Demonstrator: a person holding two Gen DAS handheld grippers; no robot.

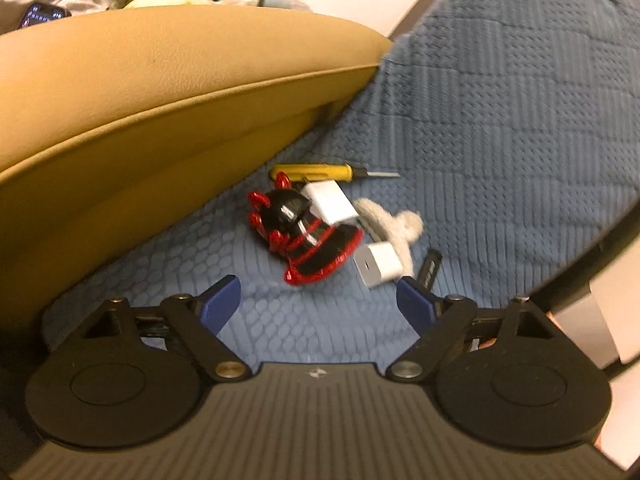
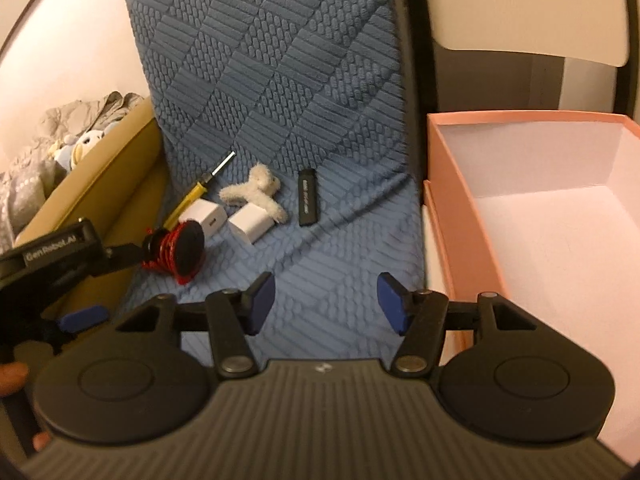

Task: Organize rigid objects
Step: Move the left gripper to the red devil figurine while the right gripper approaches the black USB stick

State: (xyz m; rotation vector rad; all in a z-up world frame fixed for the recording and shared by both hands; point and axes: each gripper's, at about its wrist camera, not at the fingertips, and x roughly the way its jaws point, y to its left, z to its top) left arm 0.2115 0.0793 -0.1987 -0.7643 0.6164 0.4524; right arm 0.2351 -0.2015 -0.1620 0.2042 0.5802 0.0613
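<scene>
Blue blanket (image 2: 280,92) carried the loose objects ahead of both tools.
Left tool (image 1: 318,300) and right tool (image 2: 326,300) stood open, empty; red-black toy (image 1: 308,236), chargers (image 2: 252,222), screwdriver (image 2: 192,196) ahead; pink box (image 2: 452,216) right.

"GenRobot.AI" stands in pale letters on the black body of the left tool (image 2: 100,280); the black stick's (image 2: 308,198) print is unreadable.
</scene>
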